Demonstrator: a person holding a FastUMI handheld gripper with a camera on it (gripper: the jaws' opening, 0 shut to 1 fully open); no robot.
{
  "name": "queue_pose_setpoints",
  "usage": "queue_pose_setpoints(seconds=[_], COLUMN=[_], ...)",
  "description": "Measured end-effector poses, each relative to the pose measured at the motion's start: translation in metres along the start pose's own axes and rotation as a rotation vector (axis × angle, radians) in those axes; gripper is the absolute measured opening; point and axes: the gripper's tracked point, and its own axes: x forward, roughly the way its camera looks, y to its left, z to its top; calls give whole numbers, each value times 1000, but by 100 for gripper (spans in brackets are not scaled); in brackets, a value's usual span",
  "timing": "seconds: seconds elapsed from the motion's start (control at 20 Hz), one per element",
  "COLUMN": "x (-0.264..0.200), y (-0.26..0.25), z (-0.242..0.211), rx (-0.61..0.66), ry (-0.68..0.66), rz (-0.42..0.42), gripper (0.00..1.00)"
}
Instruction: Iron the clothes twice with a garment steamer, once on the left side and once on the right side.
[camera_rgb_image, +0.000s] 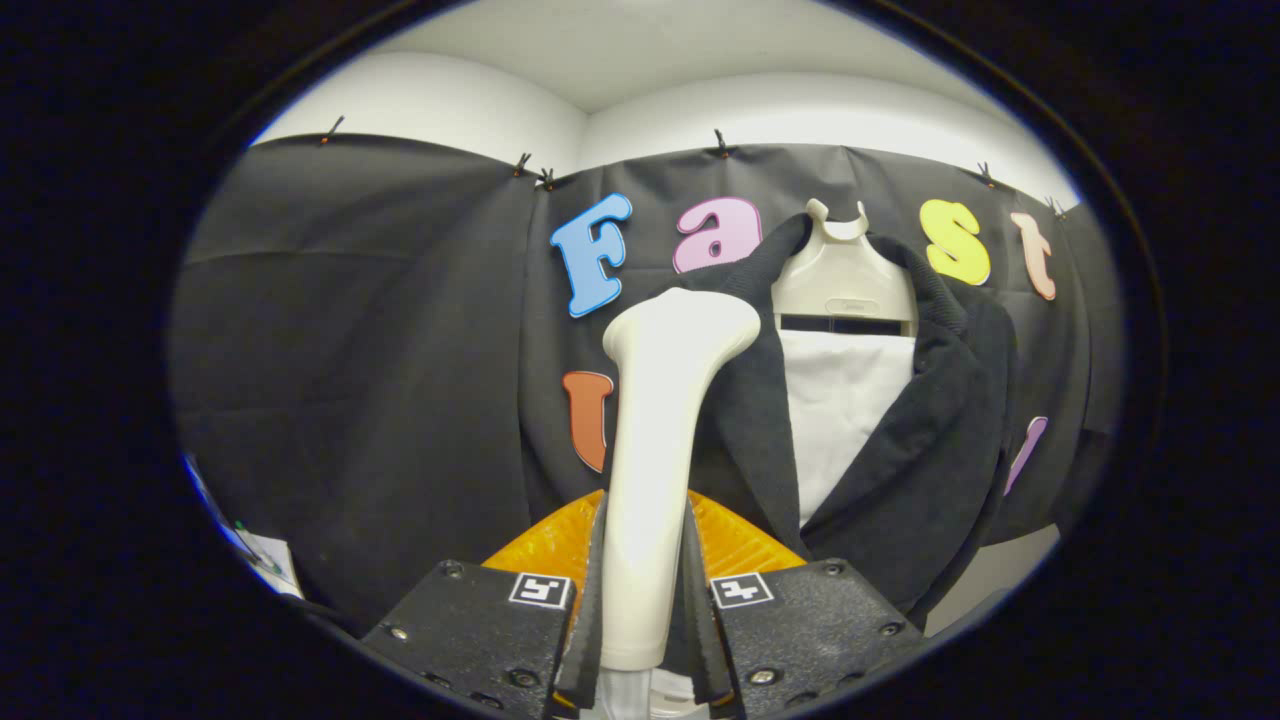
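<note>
My gripper (645, 590) is shut on the cream handle of the garment steamer (655, 440), which stands upright between the fingers. The steamer's head sits against the left lapel and shoulder of a black jacket (925, 440). The jacket hangs open on a white hanger form (843, 285) beyond the fingers, with a white panel (835, 410) showing between its lapels. An orange ribbed part (735, 545) lies just behind the handle, low between the fingers.
Black cloth covers the booth wall behind the jacket and off to the left. White wall and ceiling run above it. Some papers (262, 555) lie low at the left. A pale surface (990, 575) shows below the jacket at the right.
</note>
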Motion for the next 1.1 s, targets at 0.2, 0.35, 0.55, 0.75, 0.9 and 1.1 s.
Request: queue_pose_setpoints(seconds=[0.2, 0.35, 0.55, 0.75, 0.9, 1.1], x=[3, 2, -2, -7, -12, -16], y=[-8, -12, -21, -25, -26, -31], z=[-25, -45, -75, -102, -121, -144], rx=[2, 13, 20, 22, 25, 23], ry=[46, 86, 134, 176, 208, 245], rz=[-3, 5, -3, -1, -1, -5], gripper=[38, 38, 38, 38, 38, 38])
